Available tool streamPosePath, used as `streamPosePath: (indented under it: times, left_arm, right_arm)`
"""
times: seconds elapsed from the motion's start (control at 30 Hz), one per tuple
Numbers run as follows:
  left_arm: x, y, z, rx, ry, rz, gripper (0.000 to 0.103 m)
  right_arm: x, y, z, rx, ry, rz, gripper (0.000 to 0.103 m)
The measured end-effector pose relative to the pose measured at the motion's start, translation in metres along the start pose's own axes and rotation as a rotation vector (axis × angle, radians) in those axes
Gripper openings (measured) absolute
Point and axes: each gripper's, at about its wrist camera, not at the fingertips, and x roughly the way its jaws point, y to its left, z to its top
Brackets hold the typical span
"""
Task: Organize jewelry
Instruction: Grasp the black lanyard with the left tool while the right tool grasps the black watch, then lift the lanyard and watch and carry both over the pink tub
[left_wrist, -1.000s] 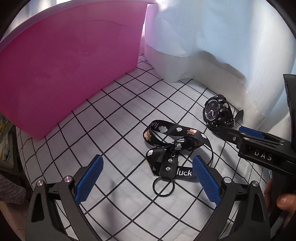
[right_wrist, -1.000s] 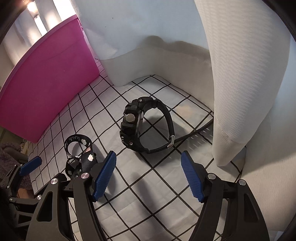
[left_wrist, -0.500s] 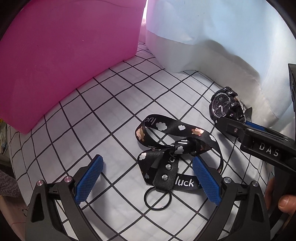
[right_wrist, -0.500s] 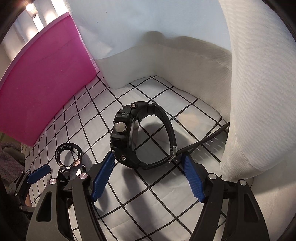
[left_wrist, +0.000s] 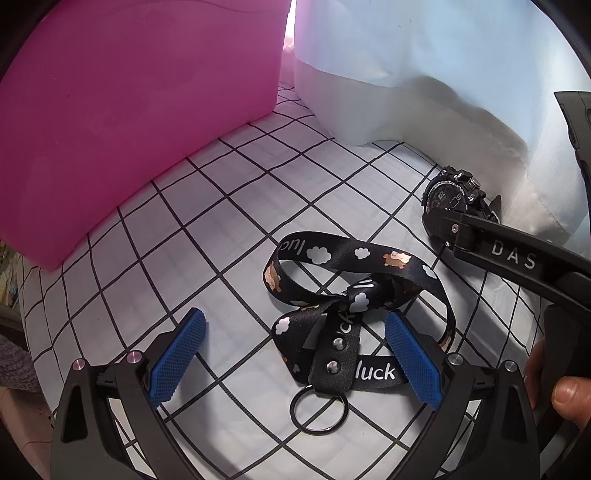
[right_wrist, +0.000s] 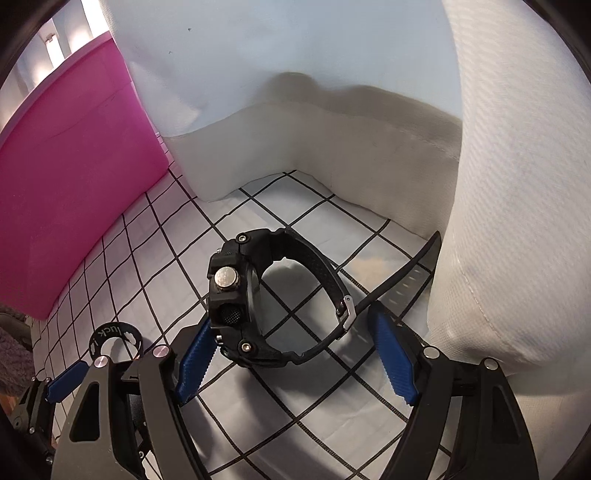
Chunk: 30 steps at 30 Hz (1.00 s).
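Watch (right_wrist: 273, 306): stood on edge at frame centre, apparently between the open right hand-held gripper (right_wrist: 295, 354) pads; left farther.

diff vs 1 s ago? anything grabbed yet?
Both grippers moved in. The right gripper closed on the black watch, which now sits between its open blue pads; the left pad looks at or near the case, contact unclear. The left gripper advanced over the black lanyard, whose riveted tab lies between its open fingers. Nothing is gripped. Watch, lanyard and pink bin have not moved.
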Motion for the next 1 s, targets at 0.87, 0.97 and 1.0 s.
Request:
streamPosePath:
  times: [0.87, 0.97, 1.0]
  left_arm:
    - [-0.022, 0.026, 0.002, -0.039, -0.038, 0.007, 0.015]
    - [-0.028, 0.030, -0.001, -0.031, -0.039, 0.003, 0.015]
    - [-0.029, 0.030, -0.001, -0.028, -0.042, 0.000, 0.015]
  right_arm:
    - [-0.023, -0.002, -0.027, -0.078, -0.054, -0.018, 0.068]
    - [-0.032, -0.002, -0.034, -0.072, -0.062, -0.008, 0.068]
    - [-0.035, -0.002, -0.036, -0.069, -0.063, -0.002, 0.068]
